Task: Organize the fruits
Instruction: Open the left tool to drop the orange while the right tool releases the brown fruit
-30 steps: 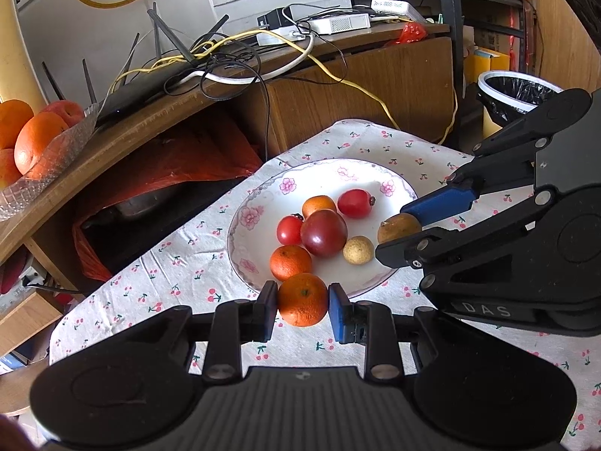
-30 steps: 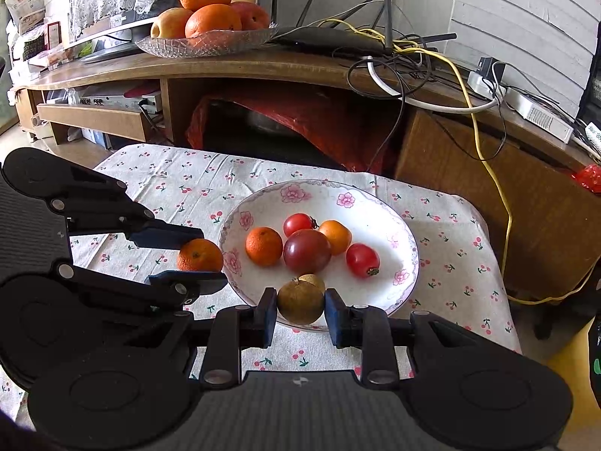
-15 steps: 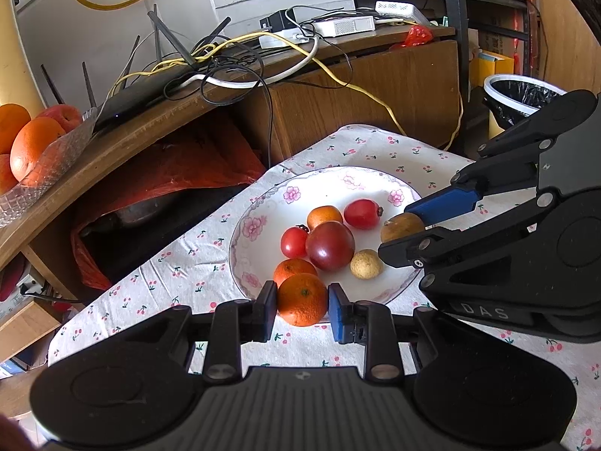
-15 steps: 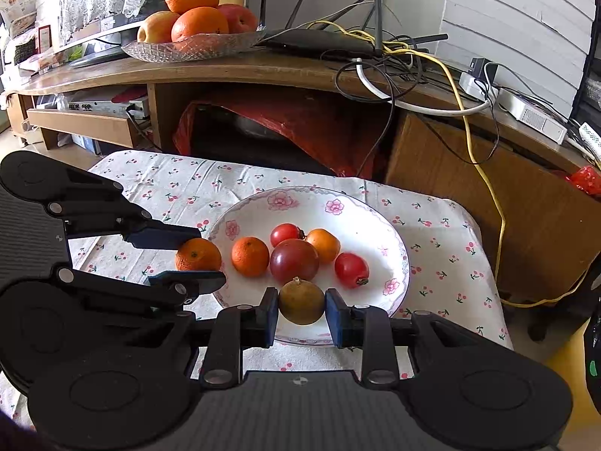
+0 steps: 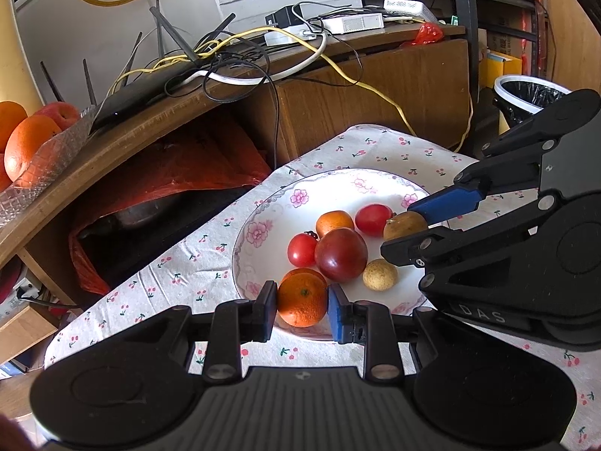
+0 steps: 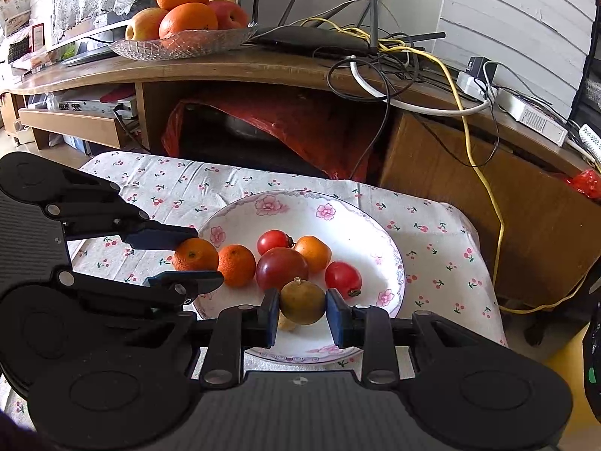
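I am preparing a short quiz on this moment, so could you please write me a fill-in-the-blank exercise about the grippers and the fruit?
1. The left gripper is shut on an ____ fruit.
2. The right gripper is shut on a ____ fruit.
3. The big dark red fruit lies in the flowered ____.
4. The glass bowl of oranges and apples stands on the wooden ____.

Missing words: orange; brown; plate; shelf

Two close wrist fisheyes, angled down from left and right — shared floral plate point(image 5: 263, 218) point(image 6: 240, 218) on cherry-print cloth point(image 5: 180, 263) point(image 6: 443, 240).
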